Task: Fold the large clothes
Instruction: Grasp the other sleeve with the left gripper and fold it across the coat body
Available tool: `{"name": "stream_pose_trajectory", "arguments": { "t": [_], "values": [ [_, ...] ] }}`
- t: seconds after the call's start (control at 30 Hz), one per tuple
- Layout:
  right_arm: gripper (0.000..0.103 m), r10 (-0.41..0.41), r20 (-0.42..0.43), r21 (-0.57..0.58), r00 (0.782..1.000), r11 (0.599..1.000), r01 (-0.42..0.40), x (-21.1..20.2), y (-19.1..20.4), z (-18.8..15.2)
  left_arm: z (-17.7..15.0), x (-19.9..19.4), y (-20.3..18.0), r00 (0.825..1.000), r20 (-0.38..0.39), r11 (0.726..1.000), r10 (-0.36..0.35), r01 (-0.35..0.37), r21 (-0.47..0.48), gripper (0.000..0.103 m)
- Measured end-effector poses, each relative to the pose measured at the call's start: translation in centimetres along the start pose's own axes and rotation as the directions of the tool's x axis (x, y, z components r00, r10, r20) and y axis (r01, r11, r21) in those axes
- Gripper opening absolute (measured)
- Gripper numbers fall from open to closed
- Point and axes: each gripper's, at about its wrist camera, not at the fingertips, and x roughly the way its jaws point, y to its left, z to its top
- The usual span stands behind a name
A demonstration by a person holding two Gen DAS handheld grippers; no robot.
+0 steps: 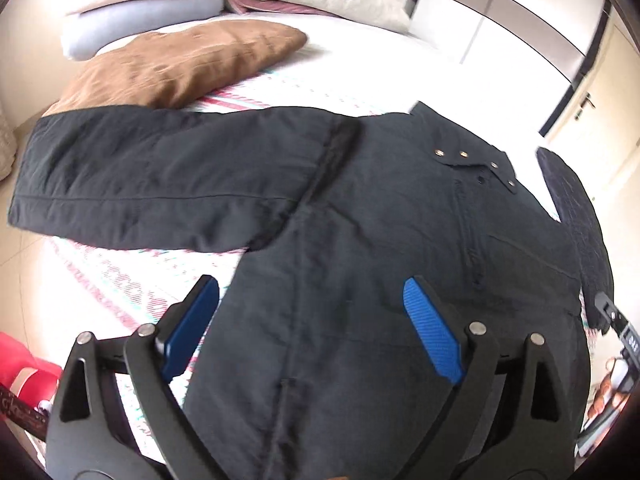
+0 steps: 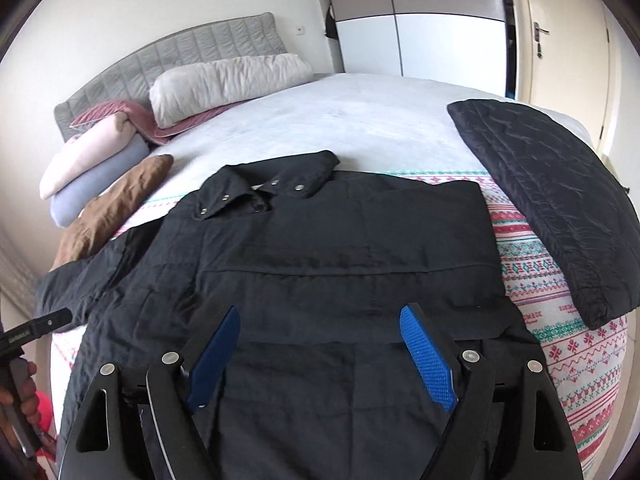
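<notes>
A large black jacket [image 1: 360, 220] lies flat on the bed; it also shows in the right wrist view [image 2: 340, 248]. Its left sleeve [image 1: 140, 176] stretches out to the left. Its right sleeve is folded in over the body. The collar with metal snaps [image 2: 276, 184] points toward the headboard. My left gripper [image 1: 312, 308] is open, hovering over the jacket's lower left body. My right gripper [image 2: 320, 336] is open, hovering over the lower middle of the jacket. Neither holds anything.
A folded black quilted garment [image 2: 560, 216] lies on the bed's right side. A brown cushion [image 1: 180, 64], folded blankets [image 2: 92, 156] and a pillow [image 2: 228, 80] sit near the headboard. A patterned cover [image 2: 560, 320] lies under the jacket. A red object [image 1: 24, 360] is at lower left.
</notes>
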Motion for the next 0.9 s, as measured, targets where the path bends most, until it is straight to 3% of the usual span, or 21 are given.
{"name": "stream_pose_trajectory", "arguments": {
  "t": [0.13,0.23,0.47,0.63,0.73,0.8,0.9],
  "values": [
    [0.087,-0.012,-0.084,-0.023,0.996,1.000,0.010,0.8,1.8,-0.9,0.9,0.8,5.7,0.998,-0.006,0.987,0.063,-0.063,-0.148,0.093],
    [0.087,-0.046,-0.102,-0.064,0.994,0.997,0.039,0.5,2.7,-1.8,1.6,1.2,10.2,0.988,0.033,0.956,0.150,-0.136,-0.260,0.093],
    [0.087,-0.059,-0.119,-0.094,0.991,0.994,0.048,-1.0,3.2,-4.8,1.0,3.6,19.9,0.992,0.073,0.880,0.105,-0.058,-0.472,0.093],
    [0.087,-0.033,-0.135,-0.057,0.990,0.998,0.025,0.0,3.3,-4.7,0.0,4.9,23.1,0.981,0.147,0.830,0.130,-0.026,-0.558,0.085],
    [0.087,-0.029,-0.159,-0.061,0.987,0.998,0.019,0.8,3.2,-5.0,0.4,4.9,23.3,0.970,0.202,0.836,0.134,-0.001,-0.549,0.064],
    [0.087,-0.037,-0.174,-0.057,0.984,0.998,0.028,1.2,2.9,-5.1,0.5,4.9,23.0,0.970,0.216,0.843,0.111,0.023,-0.537,0.031],
    [0.087,-0.029,-0.168,-0.031,0.985,0.999,0.024,1.1,2.1,-4.8,0.9,3.6,22.3,0.961,0.249,0.858,0.123,0.023,-0.514,0.011]
  ]
}}
